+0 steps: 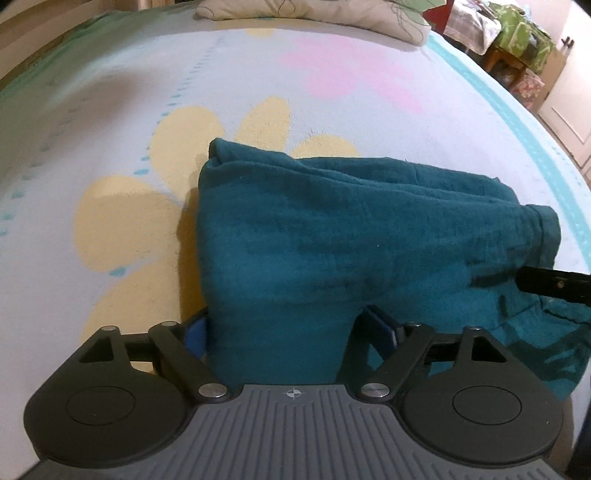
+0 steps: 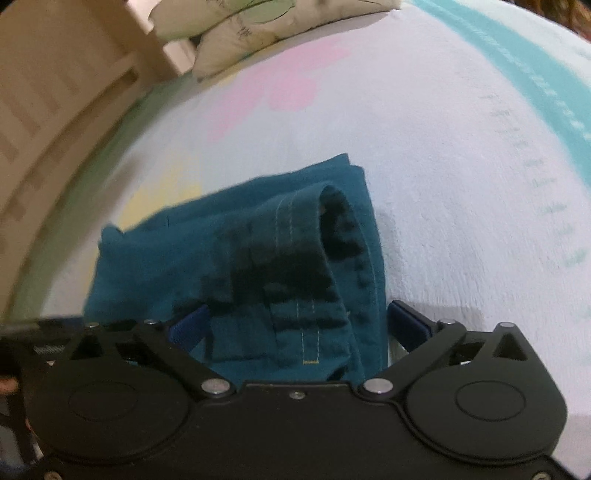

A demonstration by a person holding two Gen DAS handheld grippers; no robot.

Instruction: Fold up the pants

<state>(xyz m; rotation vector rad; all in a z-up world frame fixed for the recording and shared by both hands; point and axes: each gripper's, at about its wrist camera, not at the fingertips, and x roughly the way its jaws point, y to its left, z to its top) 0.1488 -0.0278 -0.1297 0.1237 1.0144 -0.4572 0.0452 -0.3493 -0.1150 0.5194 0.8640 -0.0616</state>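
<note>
The blue-green pants (image 1: 332, 236) lie folded in a thick pile on the bed (image 1: 110, 110), on a sheet with big yellow and pink flowers, and a pillow (image 1: 314, 14) sits far behind them. My left gripper (image 1: 288, 332) has its fingers (image 1: 384, 328) spread wide with the near edge of the pants between them. My right gripper (image 2: 299, 325) is the same, its blue fingers (image 2: 406, 321) wide apart around the bunched end of the pants with the stitched seam (image 2: 308, 325).
</note>
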